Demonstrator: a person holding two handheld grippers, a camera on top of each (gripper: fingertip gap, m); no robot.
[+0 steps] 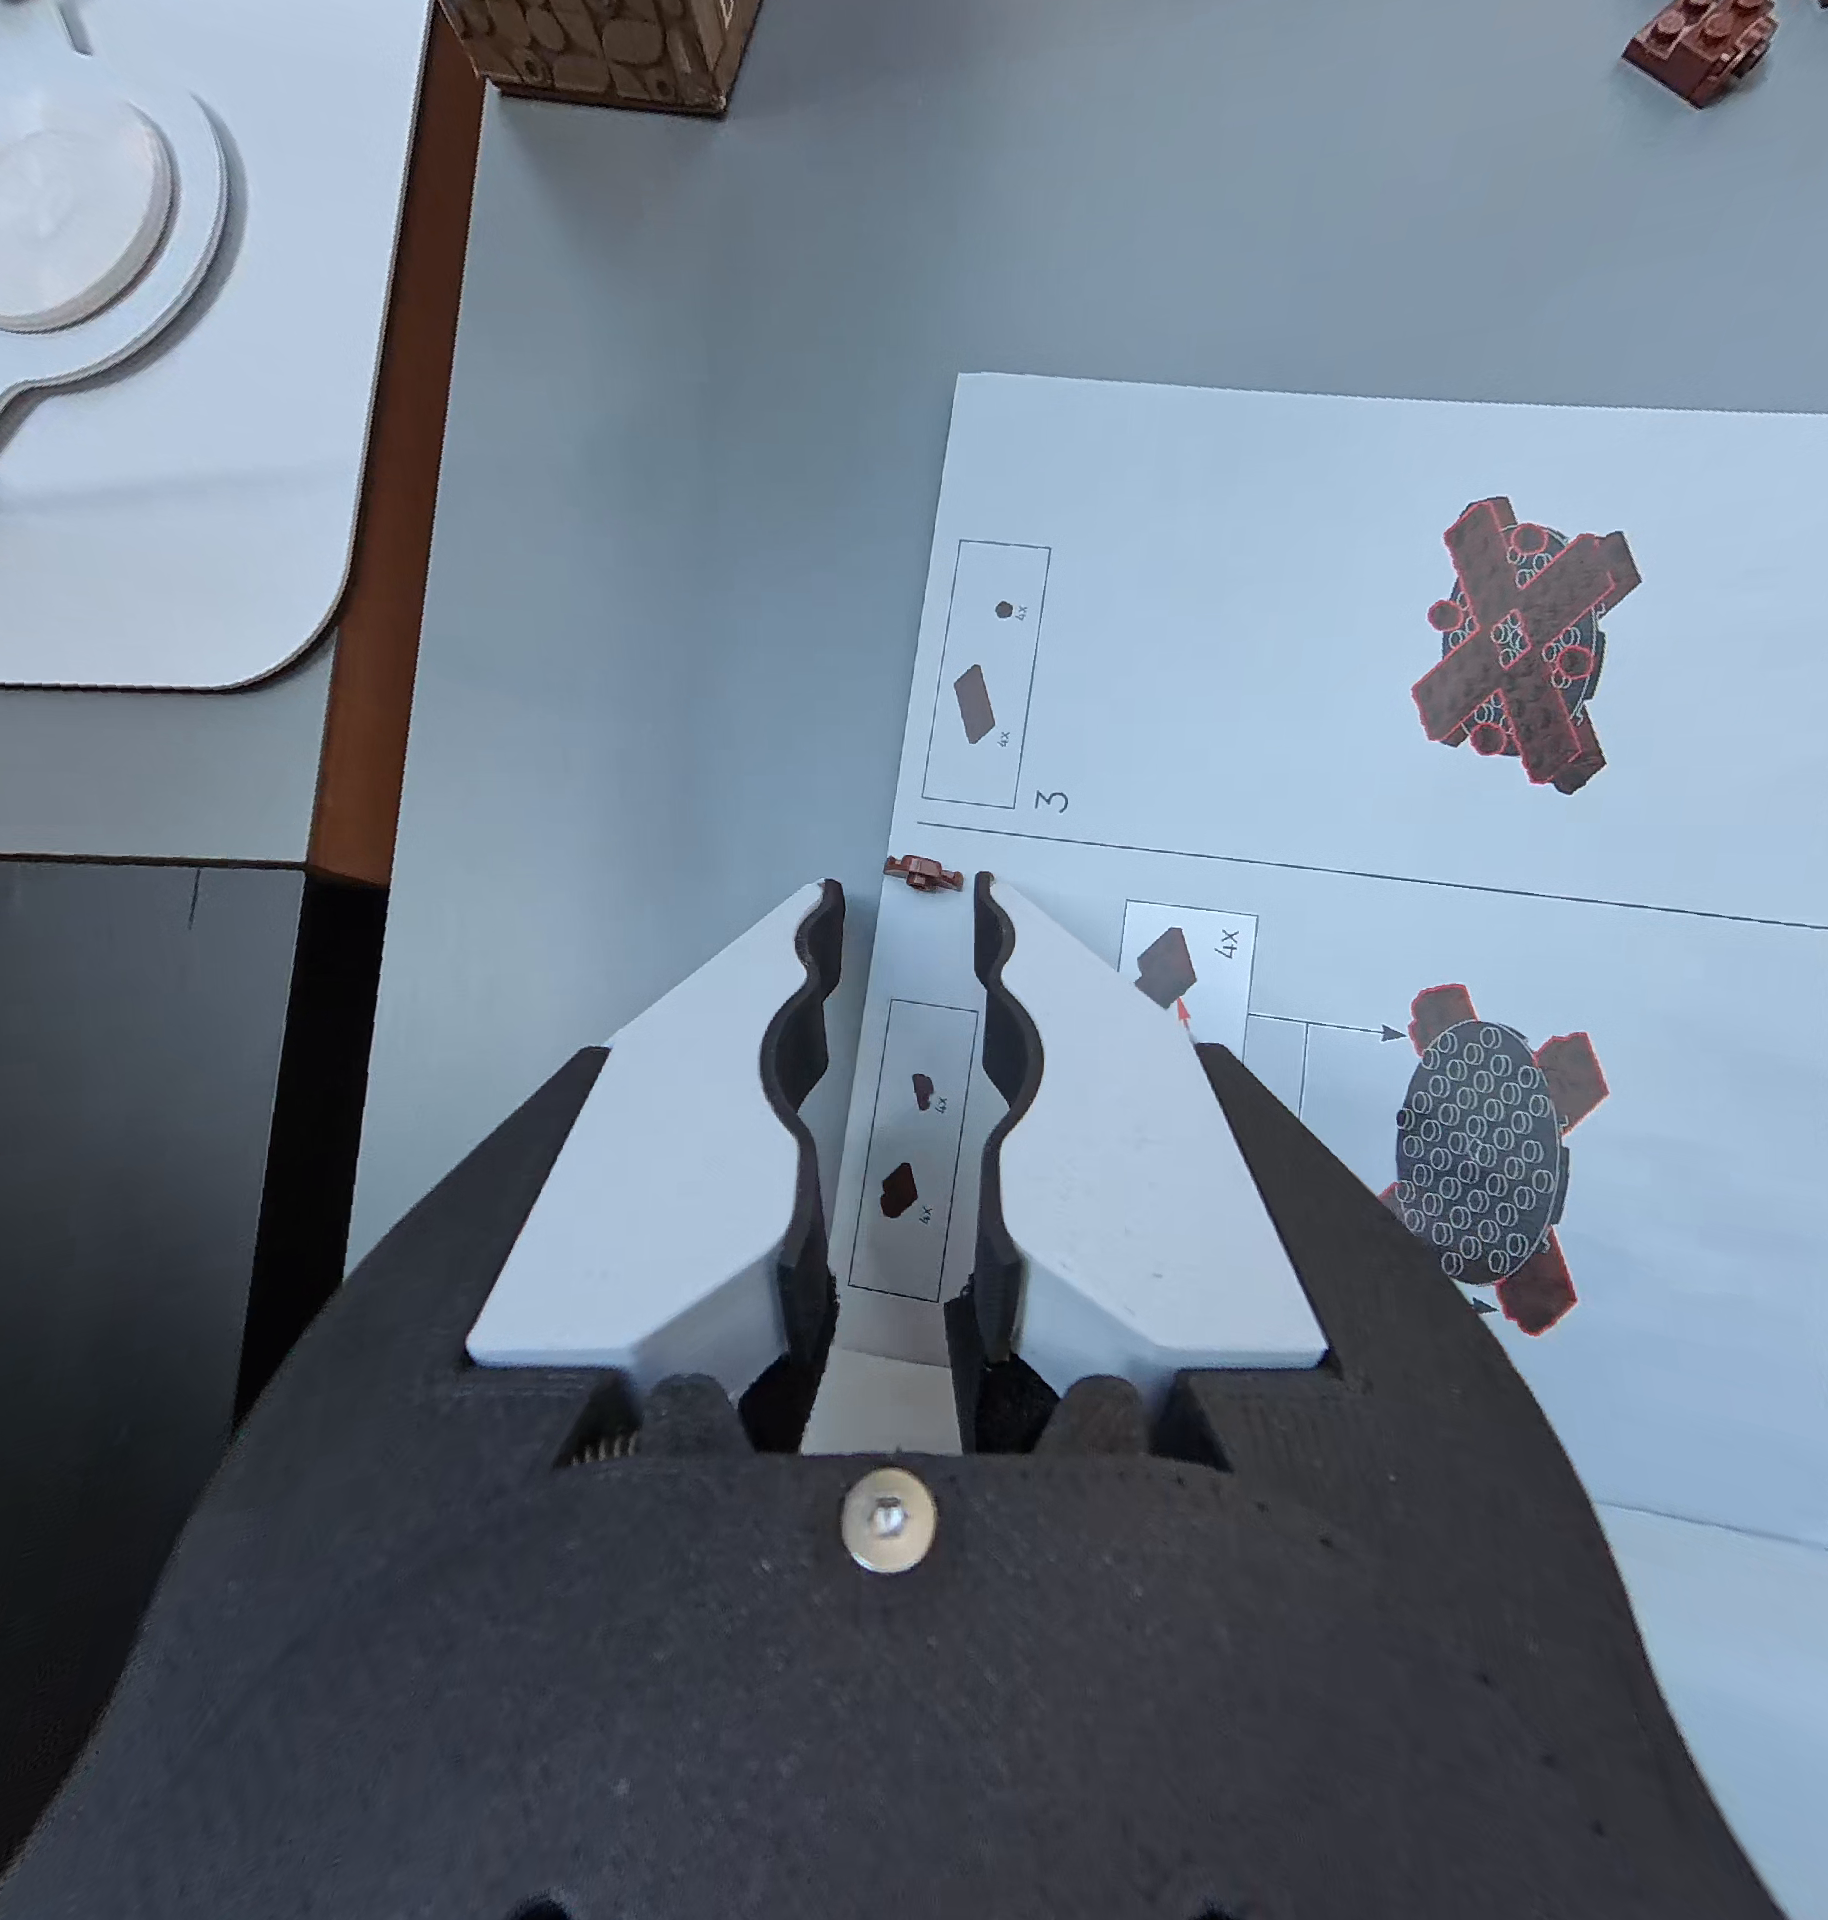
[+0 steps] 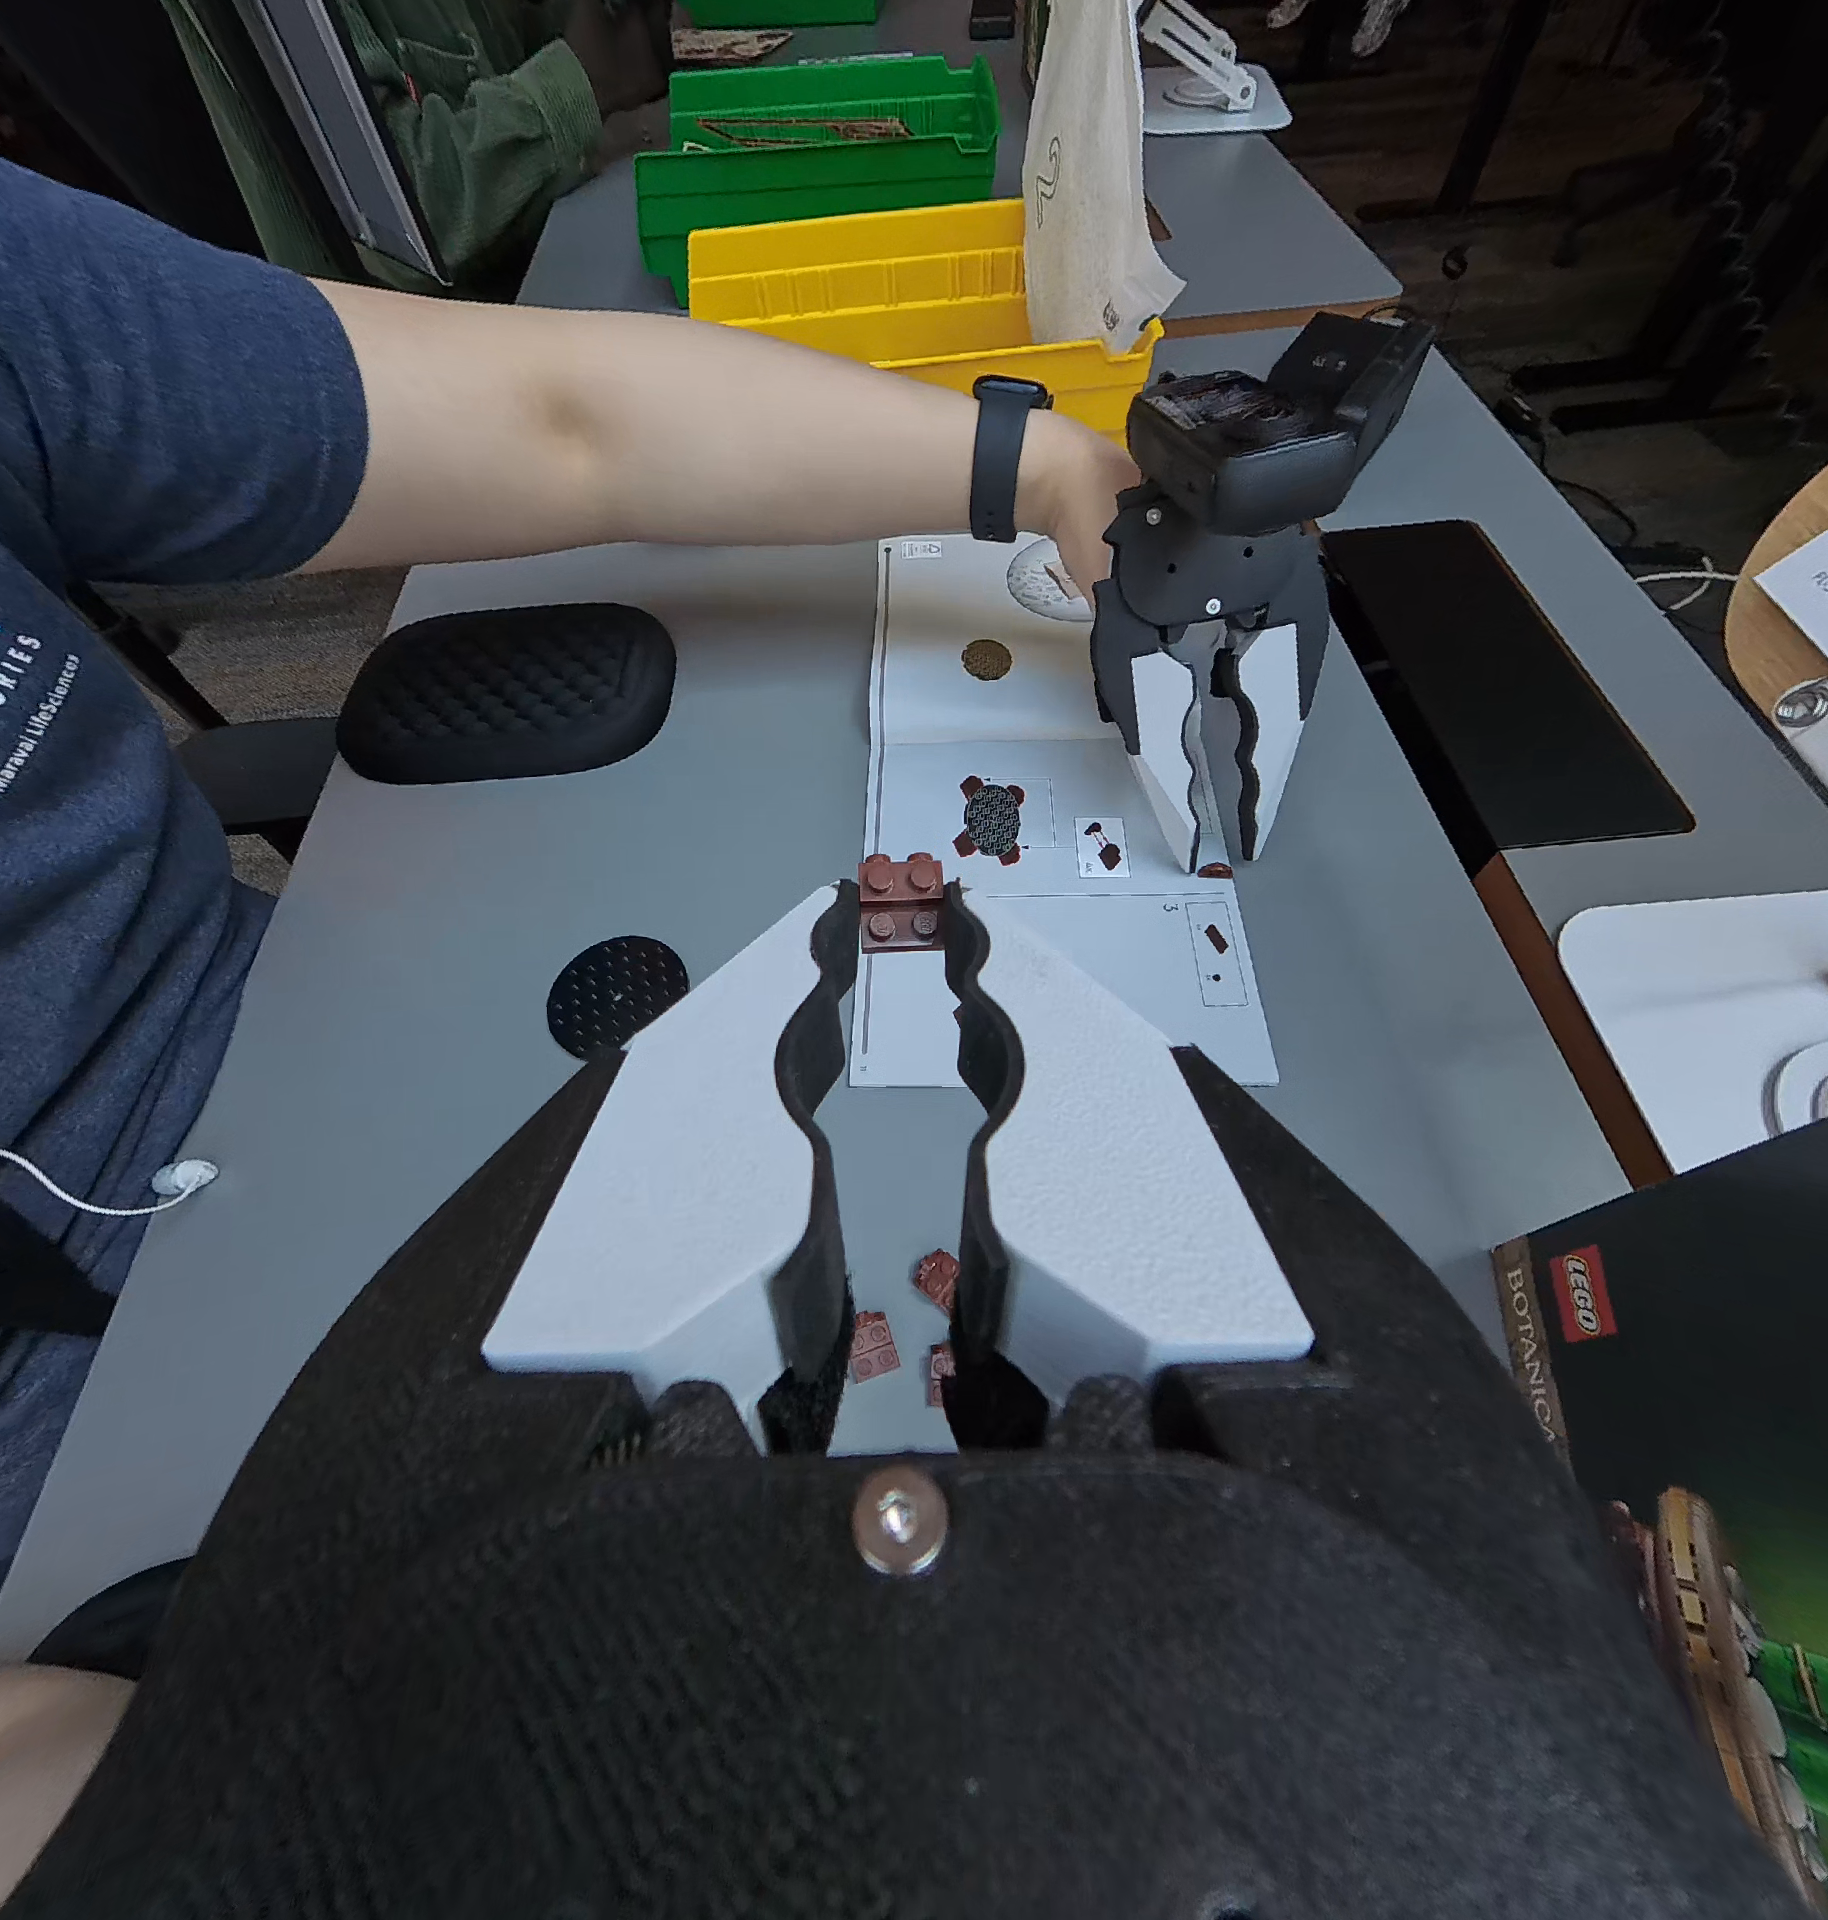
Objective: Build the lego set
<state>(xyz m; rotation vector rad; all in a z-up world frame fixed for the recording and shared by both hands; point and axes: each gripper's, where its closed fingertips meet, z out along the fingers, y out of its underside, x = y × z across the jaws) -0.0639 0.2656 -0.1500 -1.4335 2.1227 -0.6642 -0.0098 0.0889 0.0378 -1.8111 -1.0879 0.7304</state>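
Between right gripper (image 2: 894,904) fingertips: brown bracket brick (image 2: 899,902) clamped; just beyond left gripper (image 1: 908,883) tips, parted, empty: small brown piece (image 1: 924,871); black round plate (image 2: 616,995) bare; build barely begun.

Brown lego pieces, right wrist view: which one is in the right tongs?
The stepped brown brick, pinched between the right tongs' tips above the instruction sheet. The other brown pieces lie loose on the grey table, lower between the fingers.

Even soft daylight, sharp focus, faint shadows (wide-angle edge distortion).
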